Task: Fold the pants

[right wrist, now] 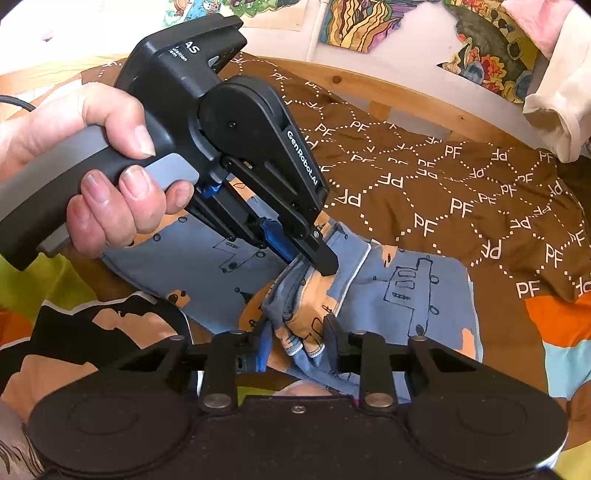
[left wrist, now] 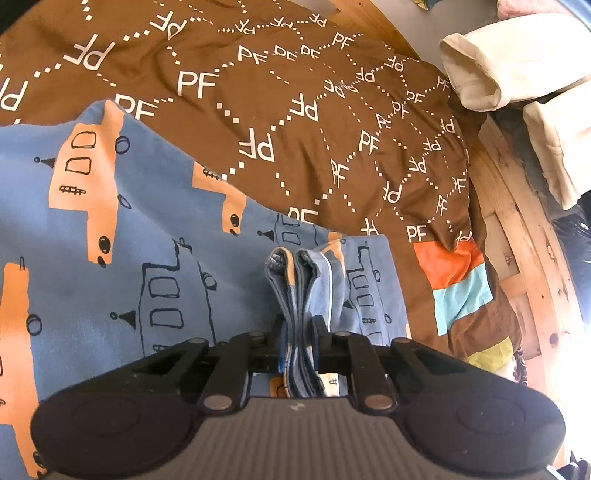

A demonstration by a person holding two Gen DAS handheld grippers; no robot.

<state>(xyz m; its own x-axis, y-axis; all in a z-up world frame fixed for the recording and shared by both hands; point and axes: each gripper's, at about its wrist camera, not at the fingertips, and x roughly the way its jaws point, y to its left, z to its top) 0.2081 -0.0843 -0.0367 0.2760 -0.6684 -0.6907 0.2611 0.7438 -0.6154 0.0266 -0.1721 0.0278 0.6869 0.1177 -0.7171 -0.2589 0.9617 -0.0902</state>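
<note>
The pants [left wrist: 110, 258] are blue with orange and outlined vehicle prints, and lie on a brown bedspread [left wrist: 295, 110]. My left gripper [left wrist: 299, 325] is shut on a bunched stack of the pants' edges, which stands up between its fingers. In the right wrist view the pants [right wrist: 406, 295] lie spread ahead. The left gripper [right wrist: 317, 266] comes in from the upper left, held by a hand, and pinches a raised fold. My right gripper [right wrist: 299, 343] is shut on the bunched hem next to it.
The brown bedspread [right wrist: 461, 192] with white PF lettering covers a wooden-framed bed [left wrist: 517, 229]. Cream garments [left wrist: 491, 70] hang at the upper right. Colourful patches [left wrist: 458, 280] edge the spread. Patterned pictures [right wrist: 369, 22] line the far wall.
</note>
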